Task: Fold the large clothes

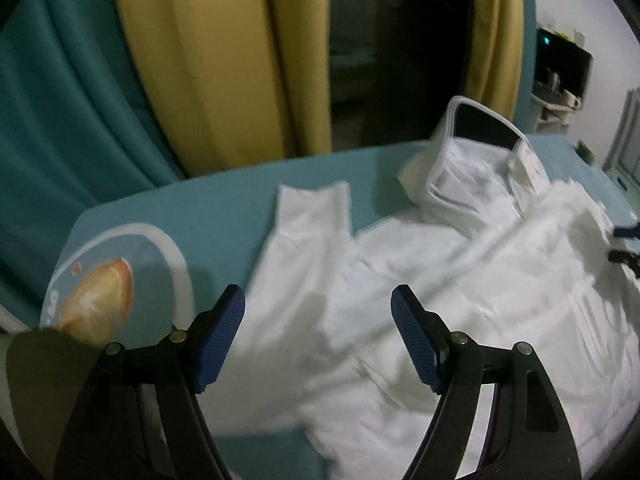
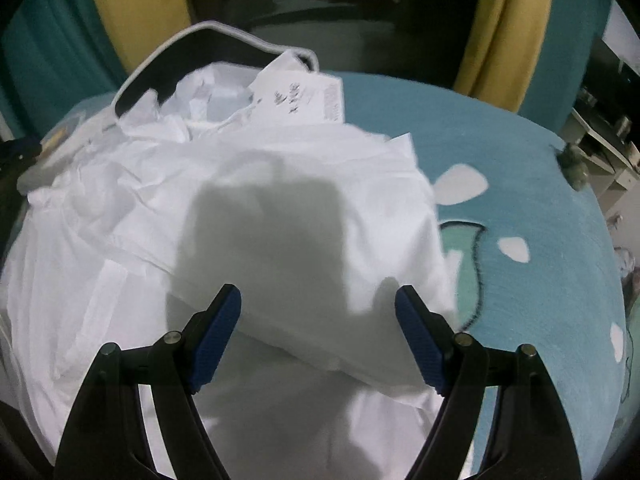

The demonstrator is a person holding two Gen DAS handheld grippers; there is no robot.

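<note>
A large white garment [image 1: 460, 280] lies rumpled on a teal bed sheet [image 1: 224, 204]. One sleeve [image 1: 312, 216] stretches toward the far edge, and the hood with dark lining [image 1: 476, 136] stands up at the back. My left gripper [image 1: 318, 300] hovers open over the sleeve and body, with nothing between its blue pads. In the right wrist view the garment [image 2: 280, 200] fills the middle, with the hood [image 2: 180, 68] and a printed label [image 2: 304, 96] at the far end. Above a folded edge my right gripper [image 2: 318, 296] is open and holds nothing.
Yellow curtains [image 1: 224, 60] and teal curtains [image 1: 68, 100] hang behind the bed. A round printed patch [image 1: 116, 280] marks the sheet at left, white and green prints [image 2: 480, 216] at right. A desk with a dark screen [image 1: 564, 68] stands at far right.
</note>
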